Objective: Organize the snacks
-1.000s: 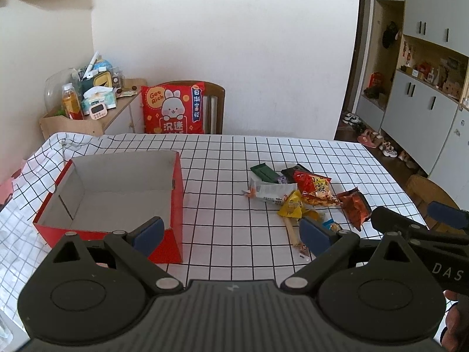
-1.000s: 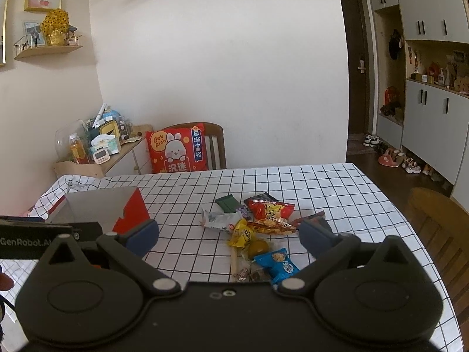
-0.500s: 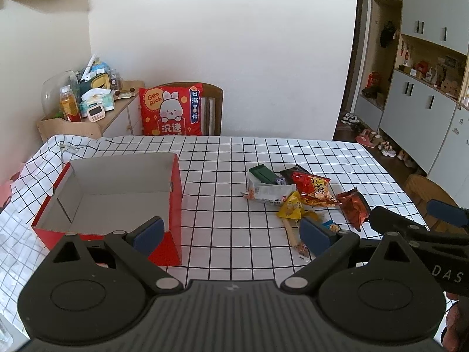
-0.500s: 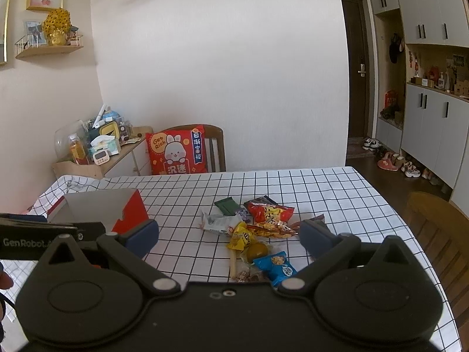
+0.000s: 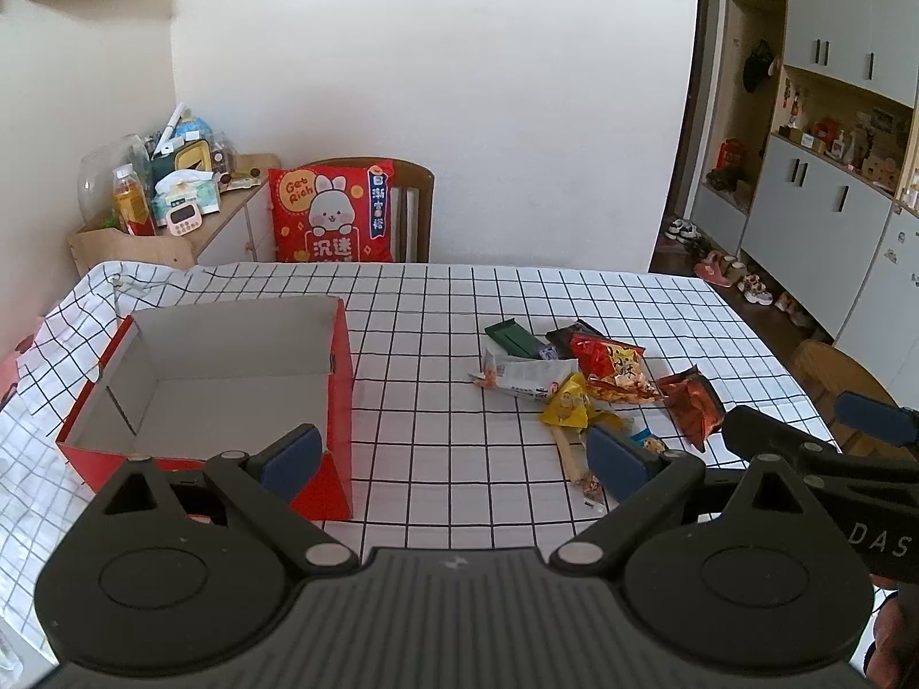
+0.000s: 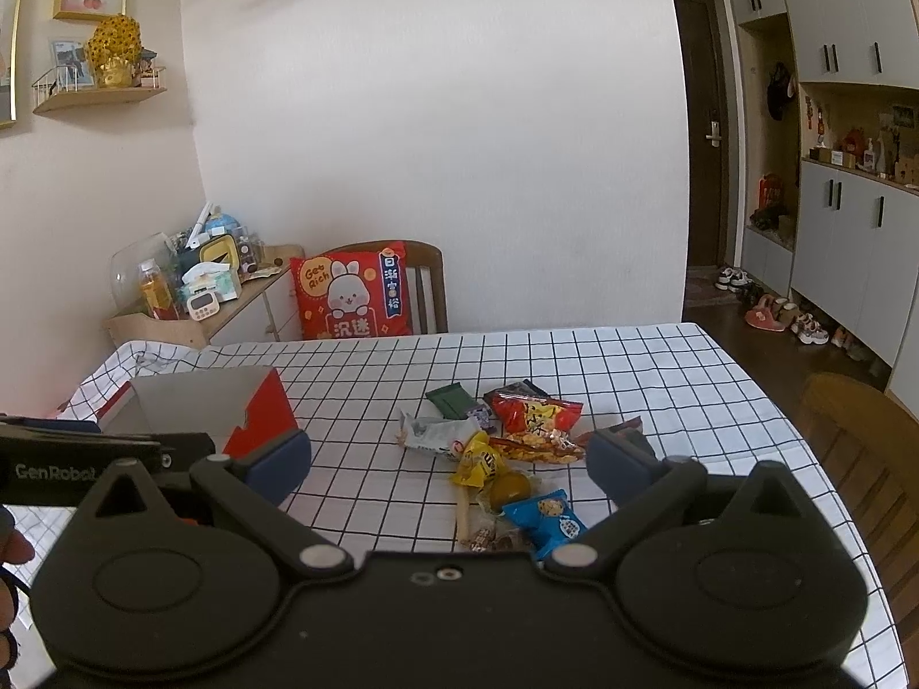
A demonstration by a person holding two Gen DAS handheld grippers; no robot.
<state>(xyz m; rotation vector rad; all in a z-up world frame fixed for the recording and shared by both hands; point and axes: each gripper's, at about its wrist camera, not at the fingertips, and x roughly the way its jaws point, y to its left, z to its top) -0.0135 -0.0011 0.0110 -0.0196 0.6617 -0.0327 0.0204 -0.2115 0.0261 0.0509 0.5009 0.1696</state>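
Note:
An empty red cardboard box [image 5: 339, 379] [image 6: 258, 407] with grey inside lies on the left of the checked tablecloth. A pile of snack packets [image 5: 580, 379] [image 6: 505, 442] lies right of centre: a green bar [image 5: 508, 337], a white wrapper [image 5: 528, 373], a red-orange bag [image 5: 614, 367], a yellow packet [image 6: 479, 459], a blue packet [image 6: 548, 519]. My left gripper [image 5: 454, 459] hovers open above the near table edge, between box and pile. My right gripper [image 6: 448, 462] is open too, held over the near side of the pile, touching nothing.
A wooden chair with a red rabbit cushion [image 5: 333, 212] stands behind the table. A cluttered side cabinet [image 5: 166, 212] is at the back left. Another wooden chair [image 6: 850, 436] sits at the table's right edge. Grey cupboards and shoes line the right wall.
Both grippers have drifted slightly back and up; the table scene sits a little lower and farther in each view. Nothing on the table moved.

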